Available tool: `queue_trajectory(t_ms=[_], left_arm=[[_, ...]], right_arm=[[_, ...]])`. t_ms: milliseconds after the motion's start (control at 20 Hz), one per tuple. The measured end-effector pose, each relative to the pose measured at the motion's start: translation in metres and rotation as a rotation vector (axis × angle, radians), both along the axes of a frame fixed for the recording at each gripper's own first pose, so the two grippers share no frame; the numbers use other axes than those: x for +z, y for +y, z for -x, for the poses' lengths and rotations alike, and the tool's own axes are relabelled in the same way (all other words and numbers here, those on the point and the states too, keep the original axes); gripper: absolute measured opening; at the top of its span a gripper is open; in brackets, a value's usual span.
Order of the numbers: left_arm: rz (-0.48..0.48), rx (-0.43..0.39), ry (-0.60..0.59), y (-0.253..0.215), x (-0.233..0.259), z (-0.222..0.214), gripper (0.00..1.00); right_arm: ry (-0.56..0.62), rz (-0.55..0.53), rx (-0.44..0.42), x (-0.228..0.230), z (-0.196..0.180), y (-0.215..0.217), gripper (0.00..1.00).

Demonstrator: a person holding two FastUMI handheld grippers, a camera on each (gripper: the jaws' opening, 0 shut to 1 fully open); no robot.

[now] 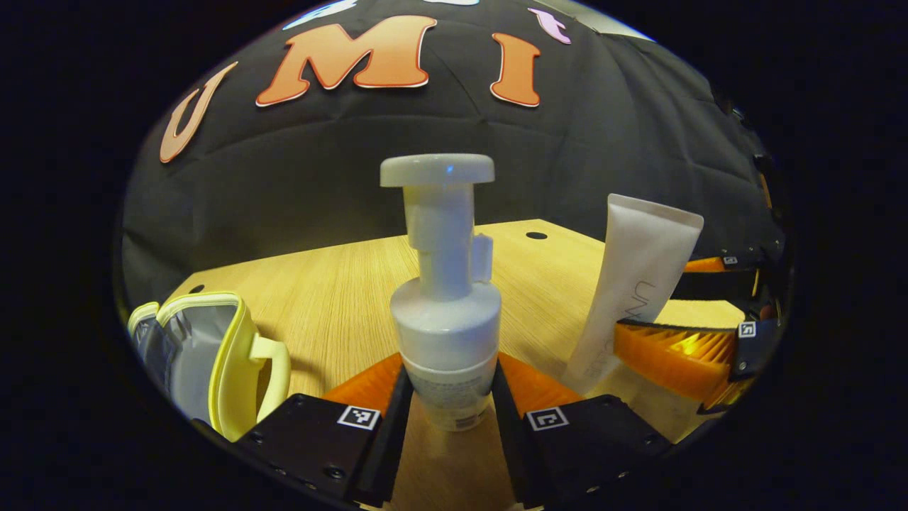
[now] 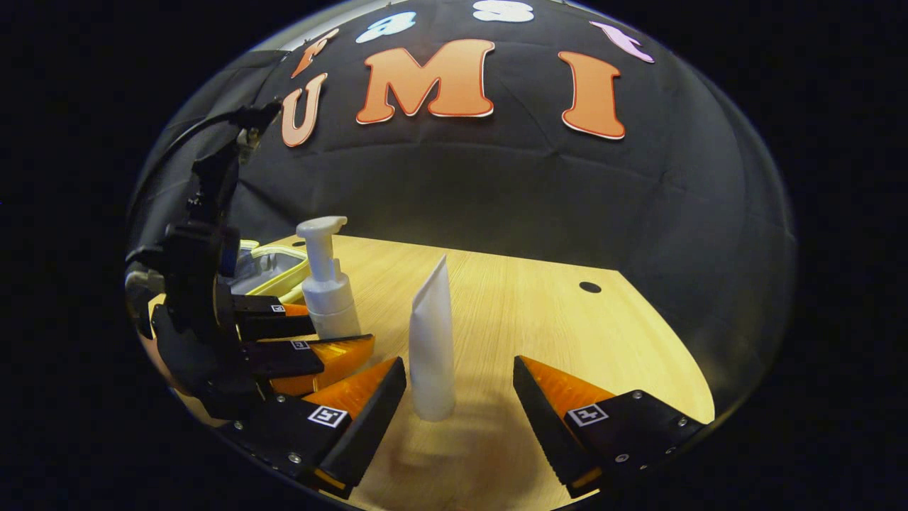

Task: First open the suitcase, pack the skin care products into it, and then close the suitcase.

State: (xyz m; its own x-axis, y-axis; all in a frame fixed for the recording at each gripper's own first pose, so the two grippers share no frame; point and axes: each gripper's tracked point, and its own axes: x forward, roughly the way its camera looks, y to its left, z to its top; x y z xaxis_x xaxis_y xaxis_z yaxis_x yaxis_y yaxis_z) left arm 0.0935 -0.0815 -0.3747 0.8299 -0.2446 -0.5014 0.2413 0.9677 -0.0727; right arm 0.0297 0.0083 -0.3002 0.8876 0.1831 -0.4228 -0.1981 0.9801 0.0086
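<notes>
While the left gripper pinches the white plastic foam-pump bottle at its base, the right gripper stands spread around the upright white squeeze tube on the pale wooden table. Far left, the yellow-rimmed grey suitcase sits open; packing and closing remain.

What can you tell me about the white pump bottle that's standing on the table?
The pump bottle is white, plastic-looking, with a round body, a shoulder collar and a tall pump head with a flat top. It stands upright on the wooden table. The left tool has a finger against each side of its base. Its label is unreadable.
</notes>
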Motion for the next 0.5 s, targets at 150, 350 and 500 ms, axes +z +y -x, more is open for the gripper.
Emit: queue_trajectory(t_ms=[150, 350, 500], left_arm=[[0.004, 0.010, -0.009, 0.010, 0.014, 0.001, 0.57], [0.006, 0.041, -0.047, 0.032, 0.045, 0.002, 0.57], [0.008, 0.078, -0.070, 0.055, 0.067, 0.001, 0.57]], right_arm=[[0.025, -0.005, 0.008, -0.011, -0.010, 0.009, 0.97], [0.062, -0.025, 0.020, -0.022, -0.016, 0.019, 0.94], [0.085, -0.034, 0.025, -0.030, -0.017, 0.026, 0.85]])
